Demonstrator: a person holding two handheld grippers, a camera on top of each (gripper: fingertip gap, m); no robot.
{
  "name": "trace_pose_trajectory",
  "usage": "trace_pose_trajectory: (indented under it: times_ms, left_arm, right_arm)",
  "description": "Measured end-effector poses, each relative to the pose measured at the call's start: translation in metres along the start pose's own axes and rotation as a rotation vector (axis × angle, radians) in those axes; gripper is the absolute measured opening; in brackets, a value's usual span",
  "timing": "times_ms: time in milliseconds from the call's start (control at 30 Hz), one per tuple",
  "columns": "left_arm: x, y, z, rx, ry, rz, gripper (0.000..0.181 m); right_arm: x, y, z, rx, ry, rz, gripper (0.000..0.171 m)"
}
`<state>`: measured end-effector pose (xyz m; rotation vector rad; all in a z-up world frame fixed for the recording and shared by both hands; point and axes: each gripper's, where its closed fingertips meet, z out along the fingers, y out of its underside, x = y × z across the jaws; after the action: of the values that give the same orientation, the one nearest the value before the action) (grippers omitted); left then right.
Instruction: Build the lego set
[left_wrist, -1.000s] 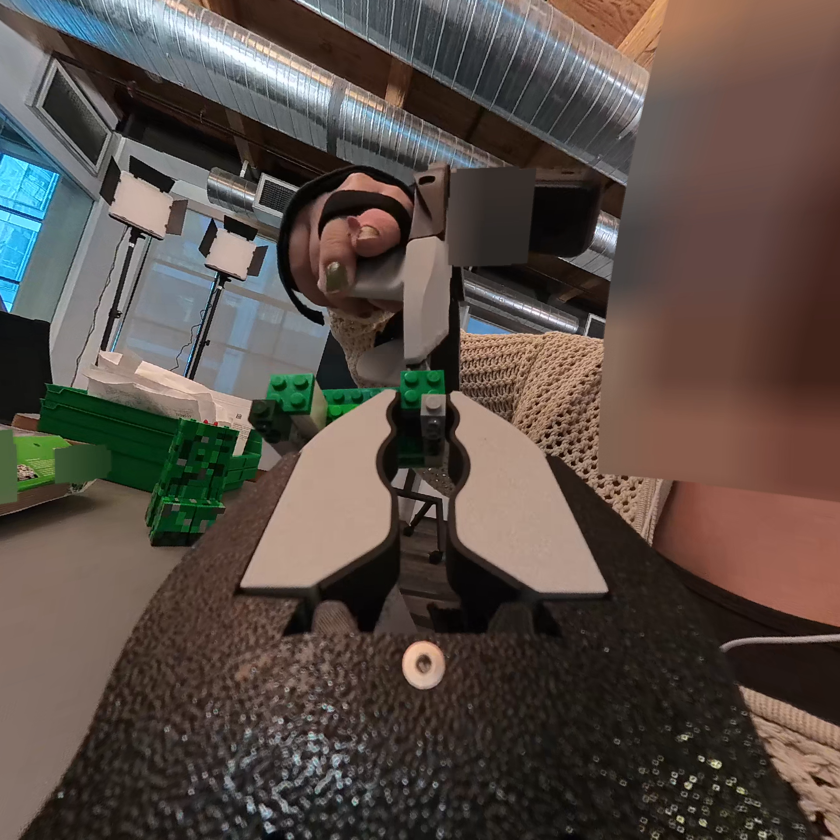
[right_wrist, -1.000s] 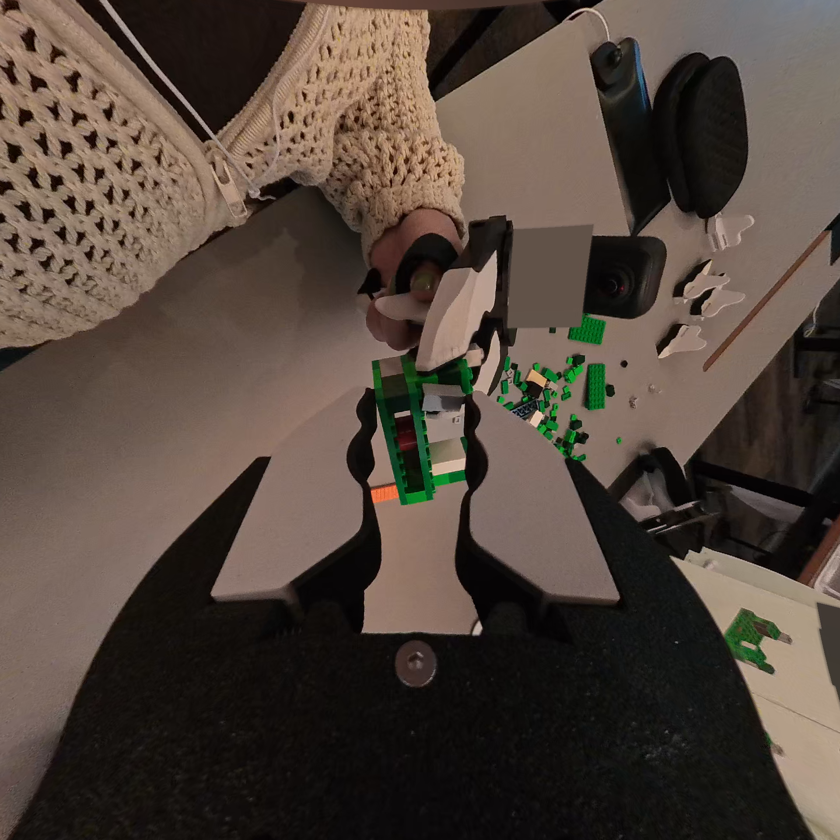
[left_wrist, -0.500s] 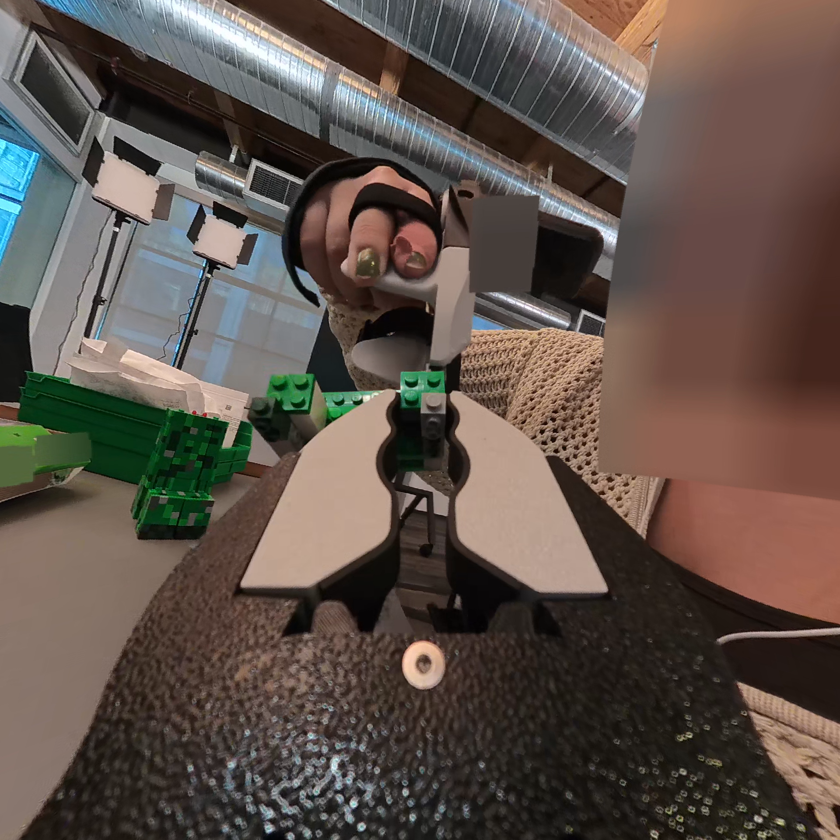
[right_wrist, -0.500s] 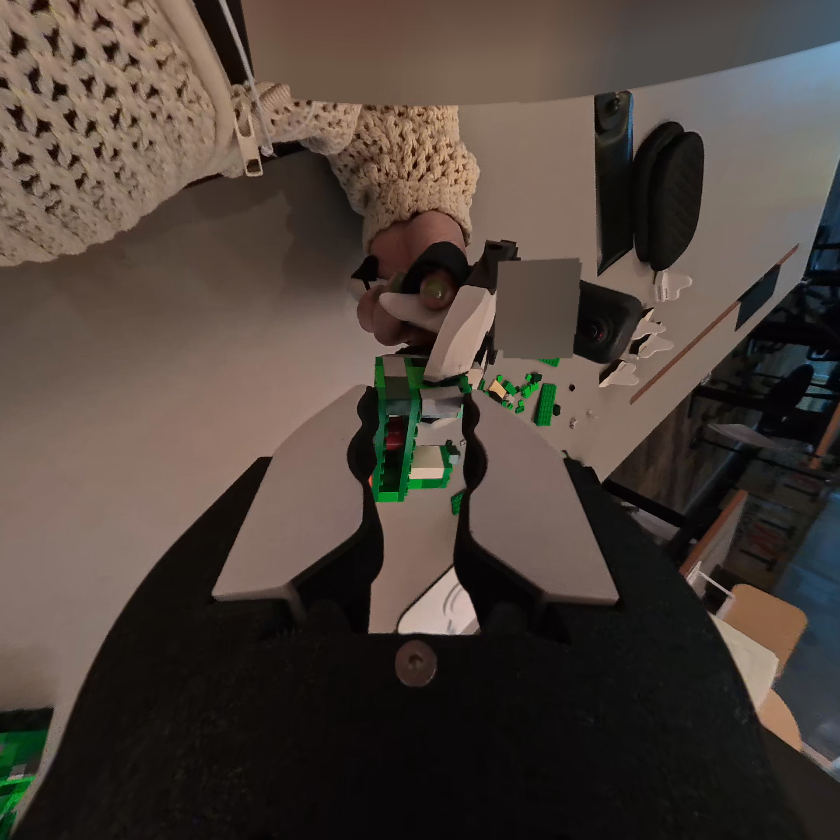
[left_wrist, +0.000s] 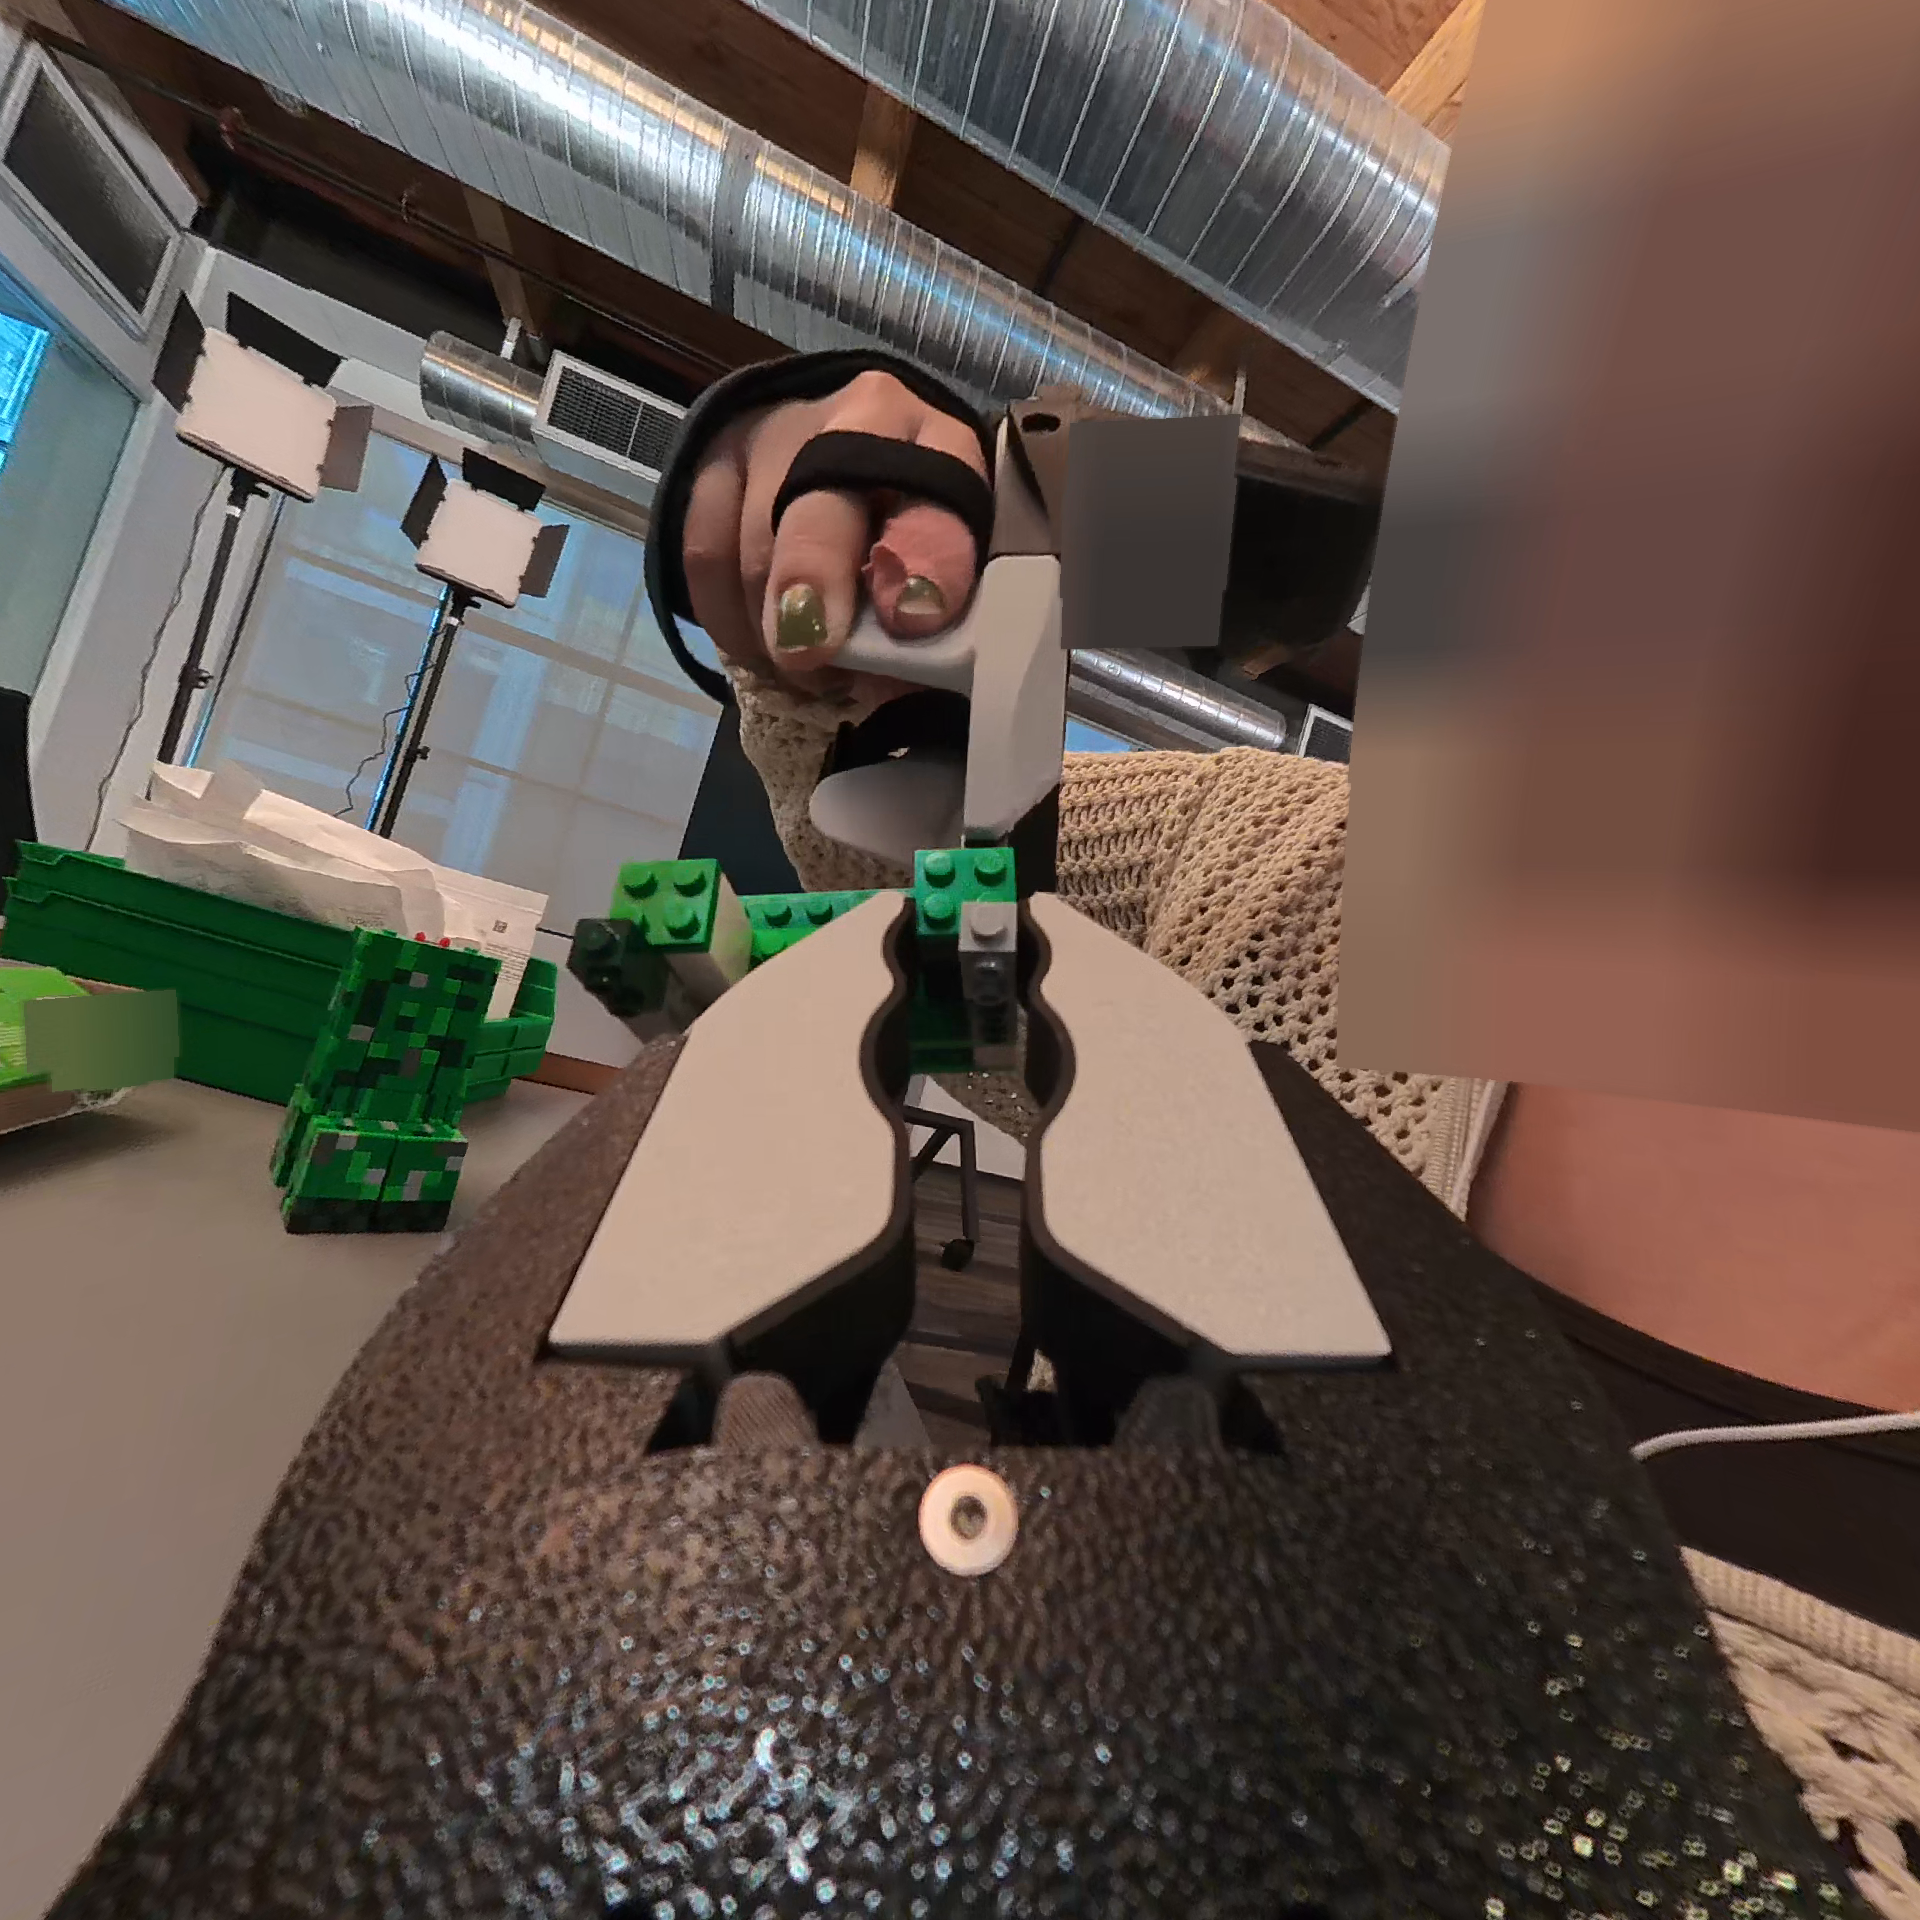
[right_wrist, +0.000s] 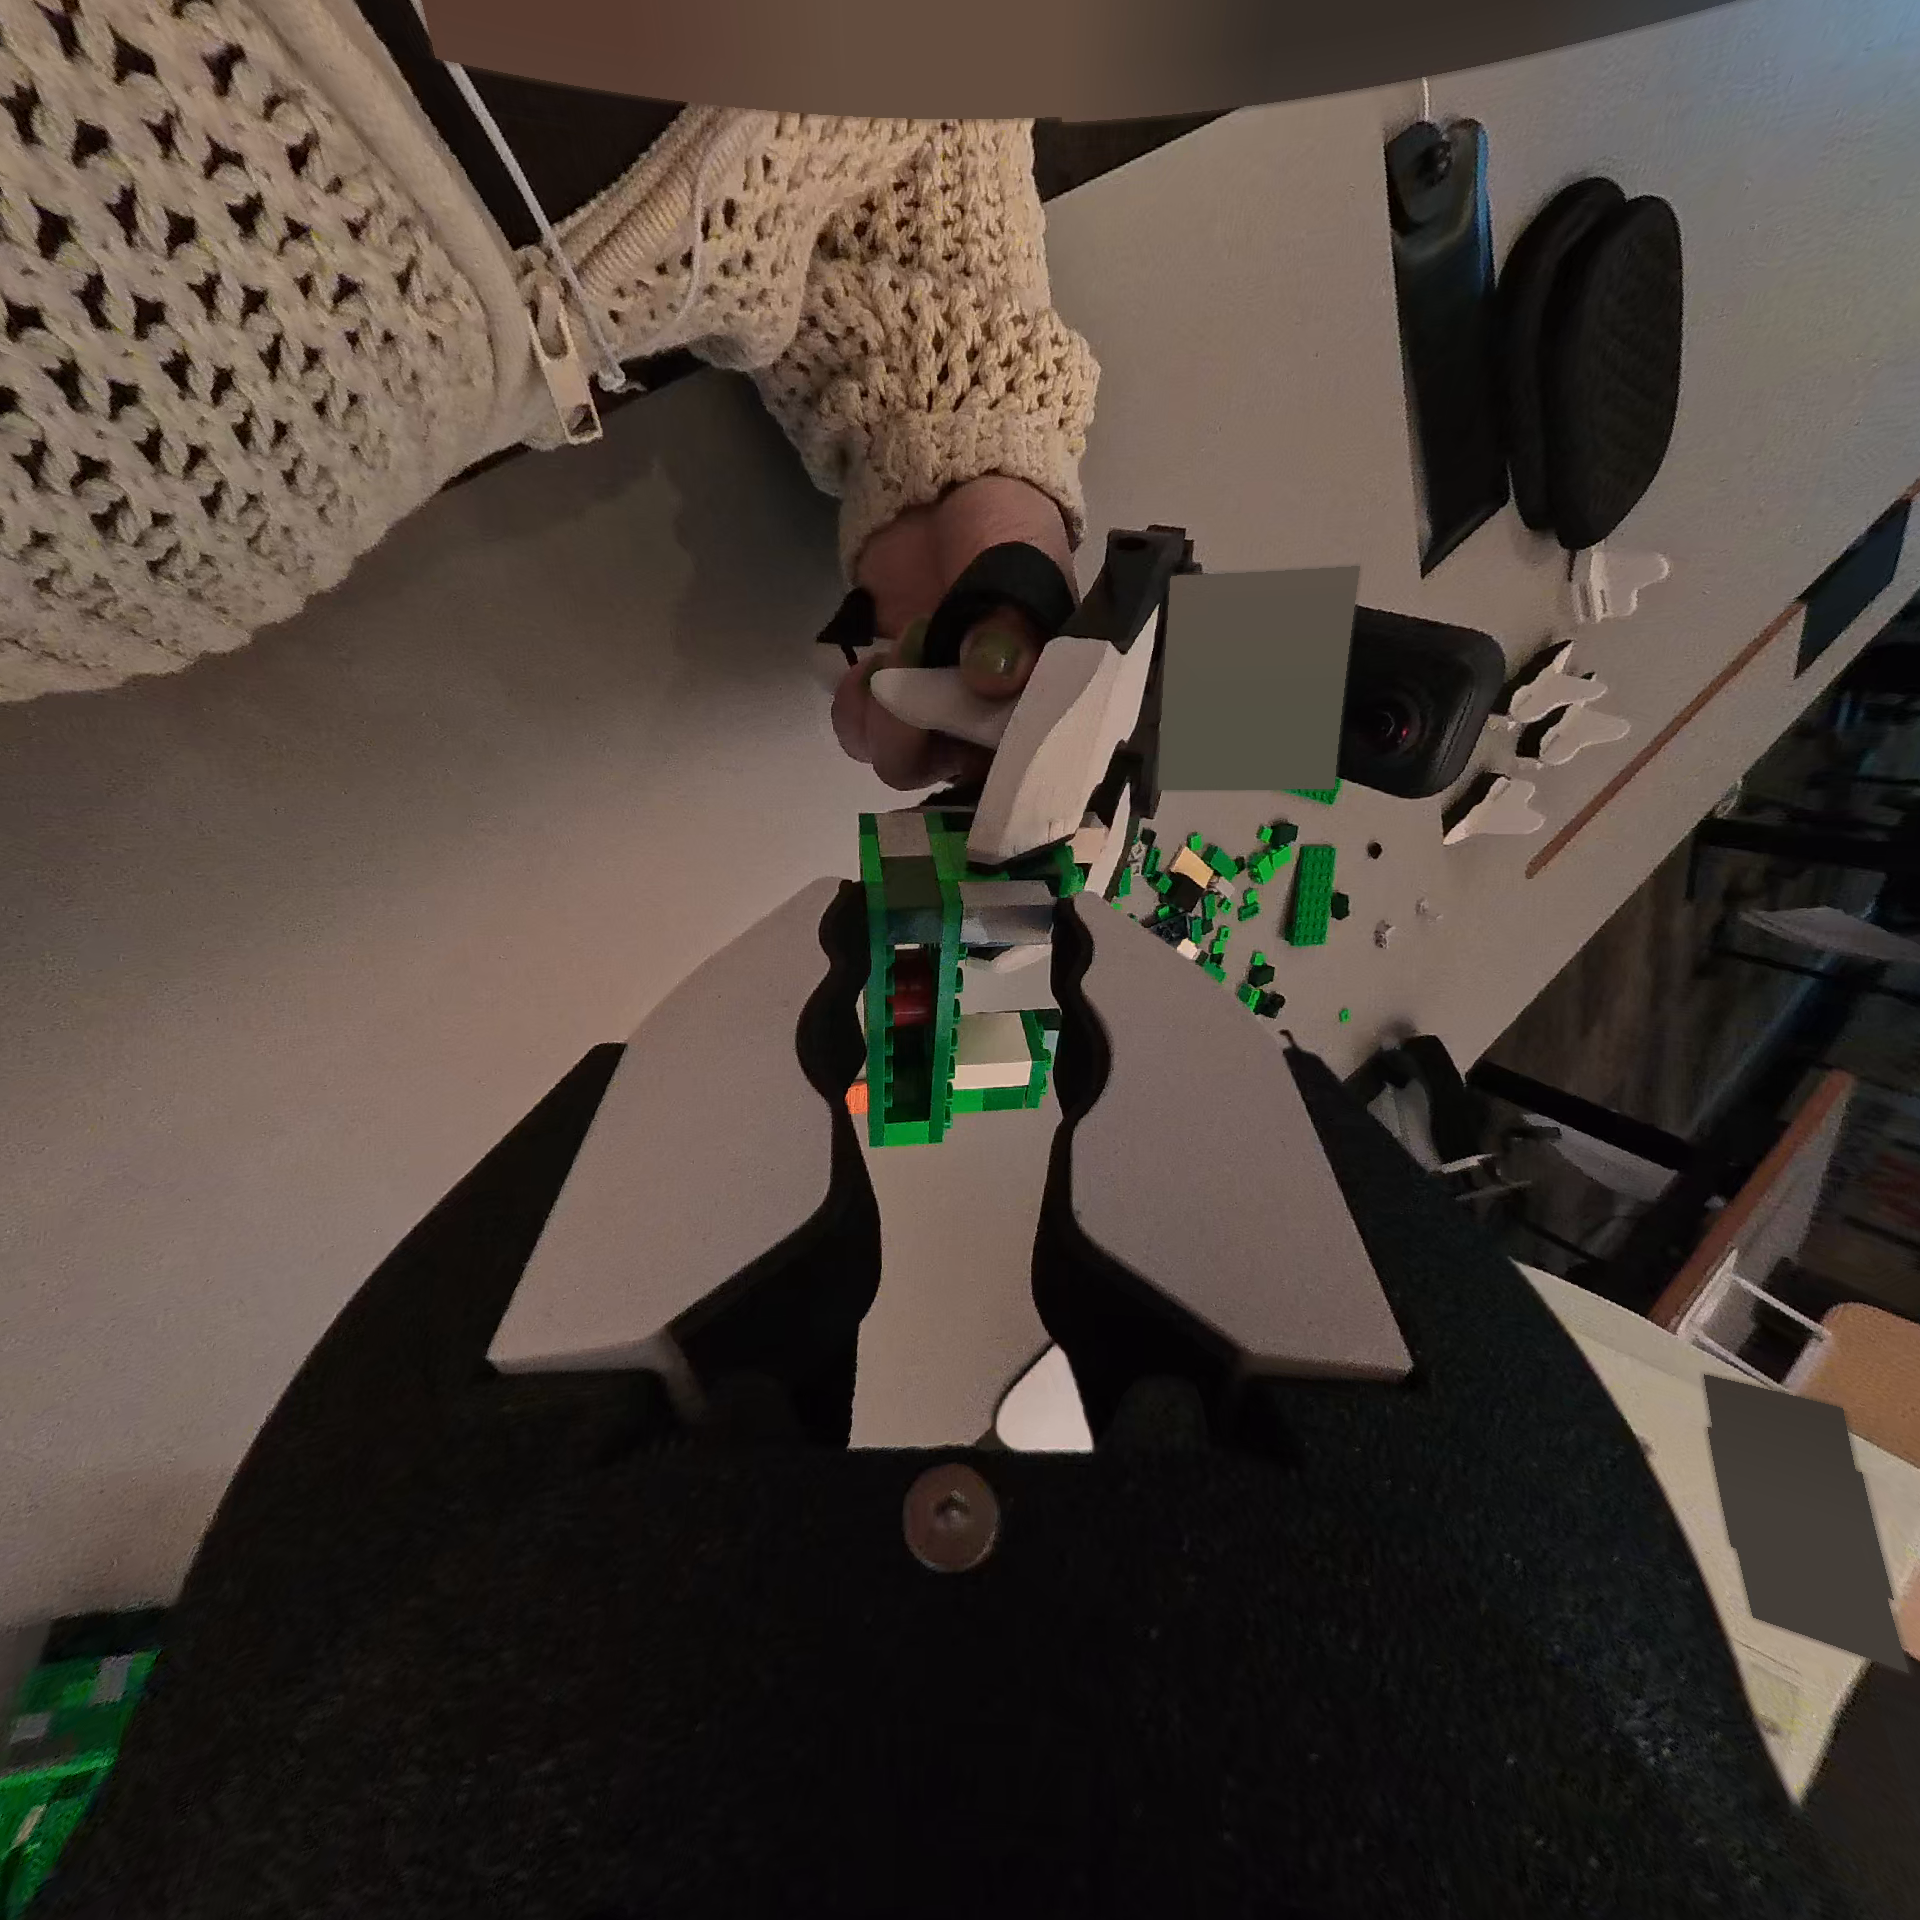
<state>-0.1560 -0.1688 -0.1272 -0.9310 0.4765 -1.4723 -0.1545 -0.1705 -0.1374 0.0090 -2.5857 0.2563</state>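
Both the left claw (left_wrist: 954, 971) and the right claw (right_wrist: 951, 982) grasp the green lego assembly (right_wrist: 951, 987) above the bench (right_wrist: 364, 935); it seems light, stiff but fragile at joints, best held by its solid walls.

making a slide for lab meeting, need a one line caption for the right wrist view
Both grippers, right and left, clamp a green lego assembly above the grey table, loose bricks scattered beyond.
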Motion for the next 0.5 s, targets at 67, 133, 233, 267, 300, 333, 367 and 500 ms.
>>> trace_pose_trajectory:
  times_ms: [67, 133, 233, 267, 300, 333, 367, 500]
  left_arm:
    - [0.0, 0.0, 0.0, 0.002, 0.002, -0.004, 0.017]
    - [0.0, 0.0, 0.0, 0.001, 0.004, -0.005, 0.017]
    - [-0.002, 0.001, 0.0, -0.006, -0.003, -0.006, 0.017]
    - [-0.002, 0.002, 0.0, -0.009, -0.008, -0.006, 0.017]
    - [-0.002, 0.001, -0.001, -0.005, -0.008, -0.005, 0.017]
    - [-0.002, -0.001, -0.002, -0.002, -0.01, 0.0, 0.017]
    - [-0.003, -0.002, -0.003, -0.014, -0.025, 0.017, 0.017]
    - [-0.022, 0.007, -0.016, -0.179, -0.196, 0.149, 0.016]
  right_arm:
    - [0.0, 0.001, 0.0, -0.002, 0.006, -0.009, 0.034]
    - [0.0, 0.0, 0.0, 0.001, 0.008, -0.012, 0.034]
    - [-0.002, 0.002, 0.001, 0.0, 0.005, -0.003, 0.034]
    - [-0.002, 0.002, 0.002, -0.002, 0.006, 0.004, 0.034]
    - [-0.001, 0.002, 0.002, 0.006, 0.024, 0.007, 0.034]
    - [0.001, 0.002, 0.002, 0.019, 0.055, 0.008, 0.034]
    - [0.002, 0.002, 0.003, 0.027, 0.083, 0.012, 0.034]
    - [0.003, 0.01, -0.001, 0.092, 0.205, 0.136, 0.045]
